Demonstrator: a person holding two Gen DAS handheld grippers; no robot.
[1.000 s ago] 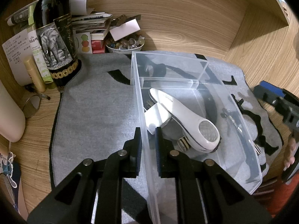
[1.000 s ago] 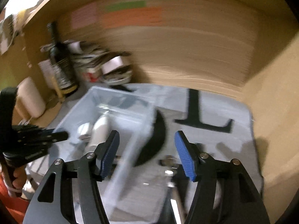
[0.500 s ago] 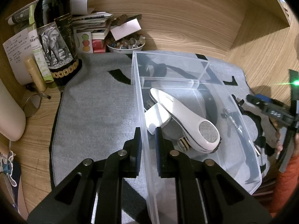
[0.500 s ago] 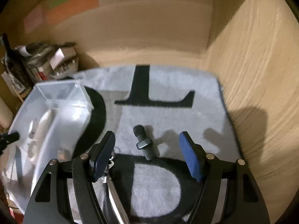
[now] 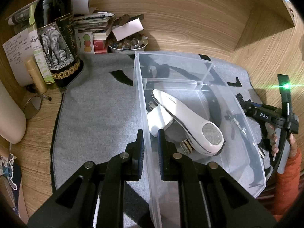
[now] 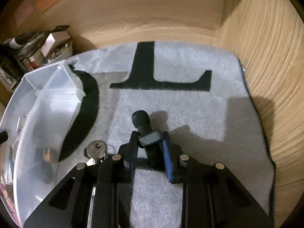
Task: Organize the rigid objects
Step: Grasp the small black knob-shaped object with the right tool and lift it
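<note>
A clear plastic box (image 5: 171,56) stands on the grey mat (image 5: 98,114). My left gripper (image 5: 150,133) is shut on its near left wall. Inside lie a white handheld device (image 5: 190,117) and a white charger plug (image 5: 159,119). In the right wrist view a small black microphone (image 6: 141,118) with a grey clip lies on the mat (image 6: 190,114). My right gripper (image 6: 150,138) is closing on it, and the pads touch its body. Keys (image 6: 96,149) lie on the mat just left of that gripper, beside the box (image 6: 47,87). The right gripper (image 5: 245,102) also shows beyond the box's right wall.
A dark wine bottle (image 5: 55,38), a tube (image 5: 36,74), stacked papers (image 5: 95,24) and a bowl of stones (image 5: 129,43) crowd the back left corner. A small mirror (image 5: 32,106) lies left of the mat. Wooden walls close in behind and to the right.
My right gripper swung right from over the box, came down over the black microphone, and its wide jaws closed onto it. The left gripper and the box stayed still.
</note>
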